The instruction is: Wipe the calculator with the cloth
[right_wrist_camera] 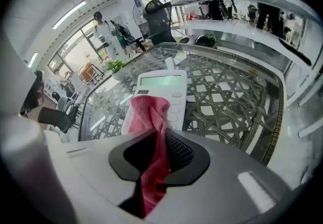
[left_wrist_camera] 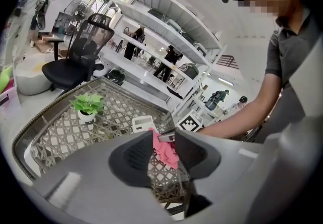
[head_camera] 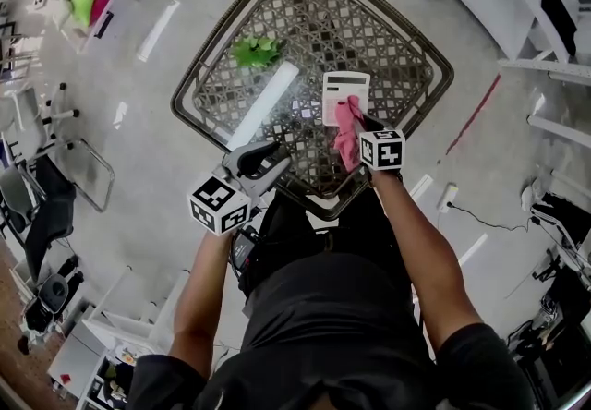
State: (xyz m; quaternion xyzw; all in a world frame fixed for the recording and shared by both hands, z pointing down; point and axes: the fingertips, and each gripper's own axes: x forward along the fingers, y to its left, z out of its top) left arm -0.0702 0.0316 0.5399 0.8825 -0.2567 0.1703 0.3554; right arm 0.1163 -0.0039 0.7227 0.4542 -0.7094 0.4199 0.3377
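At 4 o'clock on surface [head_camera: 397,76], right gripper [right_wrist_camera: 160,150] clamped on cloth [right_wrist_camera: 149,112] over calculator [right_wrist_camera: 164,84], so I'd press flat with slow strokes; left gripper [left_wrist_camera: 162,152] apart, empty.

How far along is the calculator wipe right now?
Done: the right gripper is shut on the cloth. In hand: the cloth drapes over the calculator's near end, so wiping looks under way. Left: its screen end lies uncovered; whether it was wiped, I cannot tell. The left gripper is open, empty.

Head view overhead; gripper views low & close; shared: table [head_camera: 369,39]
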